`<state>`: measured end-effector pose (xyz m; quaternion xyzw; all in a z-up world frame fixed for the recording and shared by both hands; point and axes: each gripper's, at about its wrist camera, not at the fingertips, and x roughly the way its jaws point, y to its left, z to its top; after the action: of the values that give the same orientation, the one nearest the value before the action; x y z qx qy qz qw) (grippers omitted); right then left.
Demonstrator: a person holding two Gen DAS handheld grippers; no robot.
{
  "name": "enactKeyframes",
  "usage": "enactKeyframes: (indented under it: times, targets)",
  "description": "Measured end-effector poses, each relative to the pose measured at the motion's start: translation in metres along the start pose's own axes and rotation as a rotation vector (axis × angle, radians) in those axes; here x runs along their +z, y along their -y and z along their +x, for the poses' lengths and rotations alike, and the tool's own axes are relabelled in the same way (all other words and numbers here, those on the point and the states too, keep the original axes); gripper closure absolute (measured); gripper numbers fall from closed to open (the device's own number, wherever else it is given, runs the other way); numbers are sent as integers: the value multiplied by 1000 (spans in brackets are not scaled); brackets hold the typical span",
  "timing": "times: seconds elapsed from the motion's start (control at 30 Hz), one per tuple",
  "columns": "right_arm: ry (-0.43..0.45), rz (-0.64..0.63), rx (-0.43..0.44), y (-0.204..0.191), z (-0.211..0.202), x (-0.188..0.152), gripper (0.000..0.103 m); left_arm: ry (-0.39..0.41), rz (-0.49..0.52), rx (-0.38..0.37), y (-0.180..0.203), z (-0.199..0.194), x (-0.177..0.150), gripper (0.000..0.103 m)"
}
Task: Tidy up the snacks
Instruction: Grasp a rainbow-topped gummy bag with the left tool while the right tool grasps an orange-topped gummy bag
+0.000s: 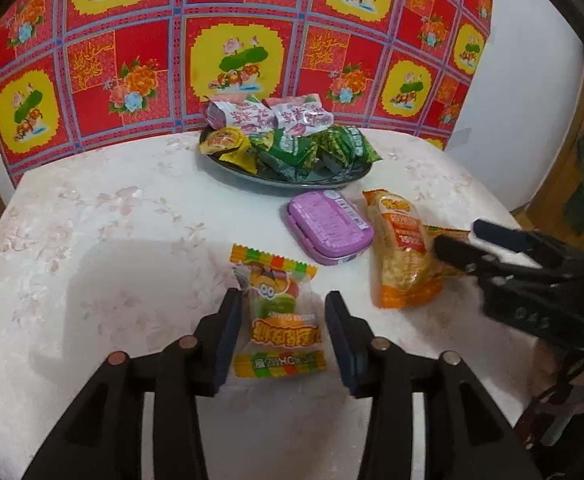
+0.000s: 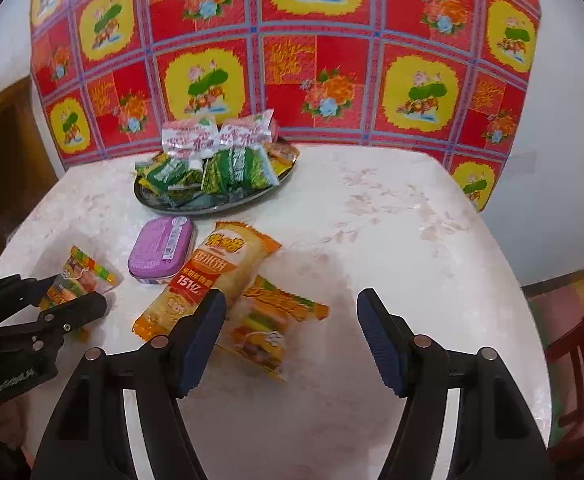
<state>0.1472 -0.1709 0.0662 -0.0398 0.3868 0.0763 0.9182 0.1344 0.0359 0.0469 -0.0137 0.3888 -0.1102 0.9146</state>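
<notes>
Black left gripper point(image 1: 282, 336) sits low over the table, jaws apart, dark blue pads on either side of a striped gummy candy packet point(image 1: 278, 312). Left pad looks to touch the wrapper edge; right pad stands clear of it, so no clamp. Packet lies flat on the white floral tablecloth point(image 1: 112, 240), near the front edge.

Right gripper point(image 2: 292, 340) also has its jaws wide apart, nothing between the pads but bare cloth. Its left finger overlaps the lower end of an orange rice cracker pack point(image 2: 208, 276); contact cannot be told. That pack lies slanted on top of a second orange burger-print gummy packet point(image 2: 268, 328), which sits just ahead of the left finger.

Purple tin point(image 1: 328, 226) lies flat beside the rice cracker pack, touching or nearly so, between the loose snacks and the plate.

Dark oval plate point(image 1: 260, 178) further back near the table's far edge, piled with green packets point(image 1: 324, 152), a yellow packet point(image 1: 228, 144) and two pink-white packs point(image 1: 268, 116) on top.

Red and yellow floral cloth point(image 1: 152, 40) hangs behind the table.
</notes>
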Motion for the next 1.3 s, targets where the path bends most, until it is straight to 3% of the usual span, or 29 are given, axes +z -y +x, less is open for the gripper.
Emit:
enactKeyframes:
  times: [0.1,0.2,0.33,0.43,0.53,0.6,0.7,0.77,0.83,1.03,1.2,1.3]
  targets:
    - [-25,14,-9,-2,7,1,34,10,-9,-21,-3,-2,-1,54]
    - [-52,29,-15,0,14,0,54,54,-25,-60,-8,-10,-2,52]
    - [-34,9,7,1,10,-3,61,76,-28,-74,-8,-14,-2,51]
    - [-14,-3,57,3,0,-12,61,86,-13,-77,-5,-15,-3,52]
    - [-19,4,182,5,-13,-23,61,74,-15,-72,-5,-13,-3,60]
    - [-32,-8,255,4,-21,-32,60,45,-26,-67,-7,-7,-2,66]
    - [-37,-46,233,-2,-25,-39,52,27,-31,-69,-7,-4,-2,67]
    - [-31,-63,154,-2,-29,-42,23,27,-29,-65,-7,-5,-2,67]
    - [3,-71,105,0,-36,-44,21,28,-26,-56,-6,-5,-2,68]
    - [-1,-17,111,0,-41,-42,22,37,7,23,5,-15,-11,68]
    - [-62,6,64,-11,-28,-37,32,9,-33,-40,-1,-18,-13,67]
    - [-29,-90,22,-27,-24,-42,60,22,-32,-79,-5,-19,-14,67]
